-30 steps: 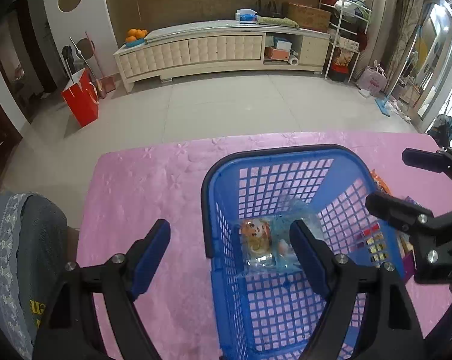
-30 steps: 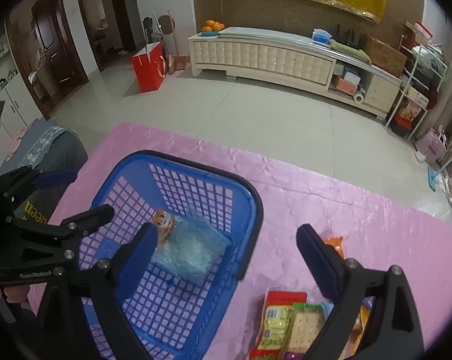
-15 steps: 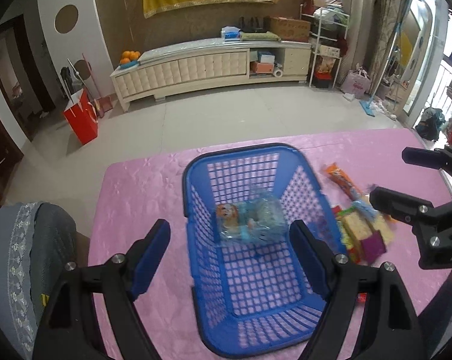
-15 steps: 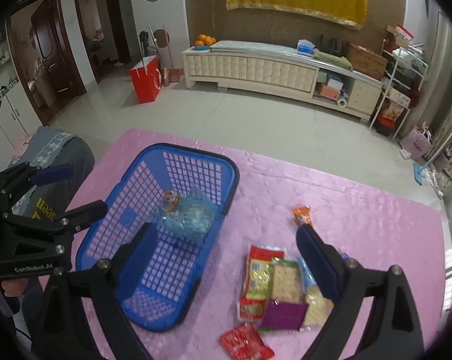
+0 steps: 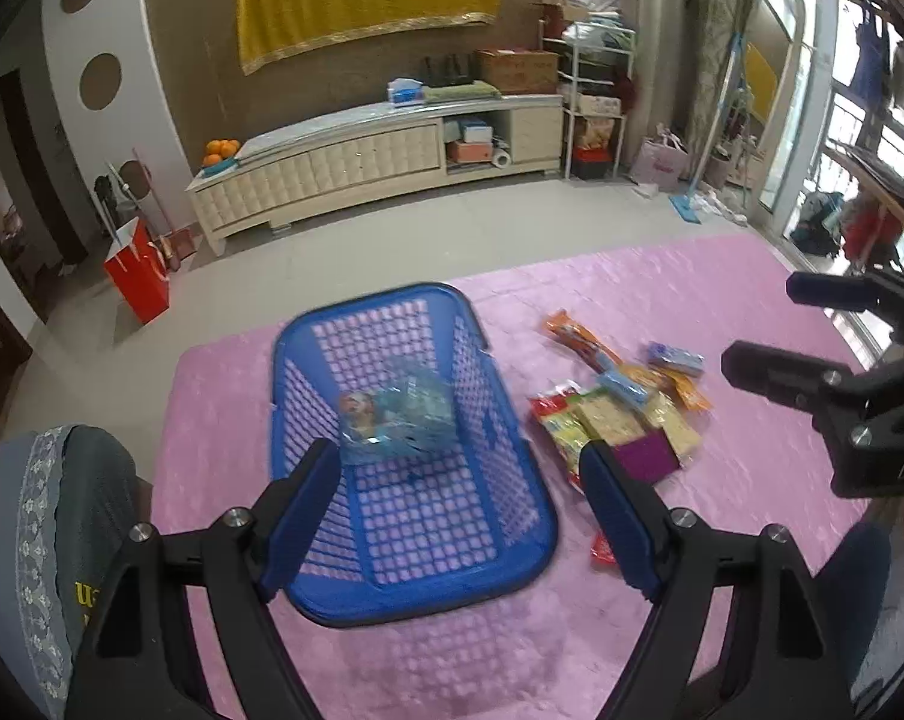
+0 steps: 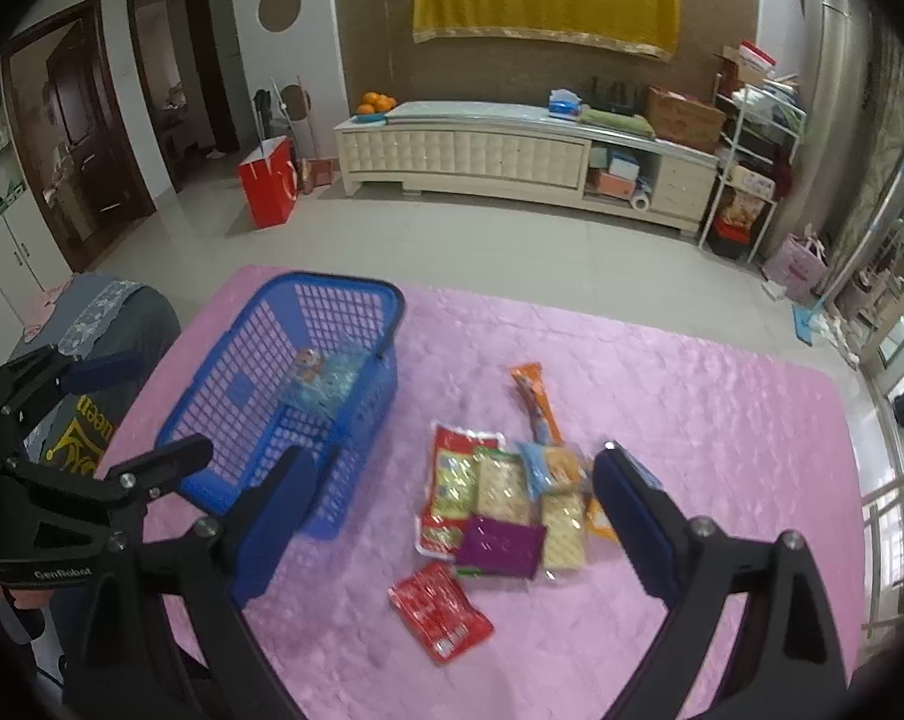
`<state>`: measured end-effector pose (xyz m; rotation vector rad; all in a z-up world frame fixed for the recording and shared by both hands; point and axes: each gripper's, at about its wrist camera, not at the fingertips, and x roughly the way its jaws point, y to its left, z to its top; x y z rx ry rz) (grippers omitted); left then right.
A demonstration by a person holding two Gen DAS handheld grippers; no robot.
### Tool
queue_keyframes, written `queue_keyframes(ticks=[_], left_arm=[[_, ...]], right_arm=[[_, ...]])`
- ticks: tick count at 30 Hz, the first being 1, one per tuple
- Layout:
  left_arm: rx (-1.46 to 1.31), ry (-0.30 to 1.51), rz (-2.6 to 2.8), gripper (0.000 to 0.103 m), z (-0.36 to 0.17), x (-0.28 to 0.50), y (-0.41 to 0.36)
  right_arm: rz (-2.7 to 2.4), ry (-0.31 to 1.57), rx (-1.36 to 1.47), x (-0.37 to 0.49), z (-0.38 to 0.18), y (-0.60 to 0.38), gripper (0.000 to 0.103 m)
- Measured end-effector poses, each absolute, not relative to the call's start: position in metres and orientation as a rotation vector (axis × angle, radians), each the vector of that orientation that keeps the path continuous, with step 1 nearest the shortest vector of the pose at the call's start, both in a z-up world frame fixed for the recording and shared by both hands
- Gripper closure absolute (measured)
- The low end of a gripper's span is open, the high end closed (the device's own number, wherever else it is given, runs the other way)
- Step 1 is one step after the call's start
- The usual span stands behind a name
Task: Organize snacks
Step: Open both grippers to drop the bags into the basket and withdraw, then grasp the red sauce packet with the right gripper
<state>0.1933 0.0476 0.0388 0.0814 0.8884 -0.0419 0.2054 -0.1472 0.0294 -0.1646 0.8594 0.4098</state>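
Snack pile (image 6: 512, 498) lies on pink mat (image 6: 692, 420), just beside blue basket (image 6: 254, 384), w/ one blue packet (image 5: 398, 414) already inside. Left gripper (image 5: 458, 516) and right gripper (image 6: 452, 522) both spread wide, empty, above it all. Risk: packets overlap & look slippery, so a pinch may drag two or miss; a low approach could shove the basket.

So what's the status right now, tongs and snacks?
Left tongs and right tongs open, empty. One clear blue snack bag inside blue plastic mesh basket. Remaining snack packets piled on pink cloth, unobstructed.
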Motion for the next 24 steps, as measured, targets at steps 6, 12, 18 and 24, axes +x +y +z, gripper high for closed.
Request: queue_keyframes(ticks=[6, 12, 18, 24], left_arm=[[0.084, 0.905, -0.066, 0.023, 0.024, 0.18, 0.017], [0.102, 0.903, -0.068, 0.023, 0.008, 0.164, -0.008], [0.09, 0.934, -0.05, 0.023, -0.015, 0.155, -0.021], [0.029, 0.97, -0.038, 0.023, -0.048, 0.14, -0.023]], right_arm=[[0.416, 0.875, -0.171, 0.186, 0.009, -0.175, 0.007], [0.435, 0.889, -0.186, 0.18, -0.013, -0.191, 0.007], [0.48, 0.924, -0.21, 0.178, -0.043, -0.199, 0.007], [0.604, 0.947, -0.241, 0.169, -0.081, -0.202, 0.007]])
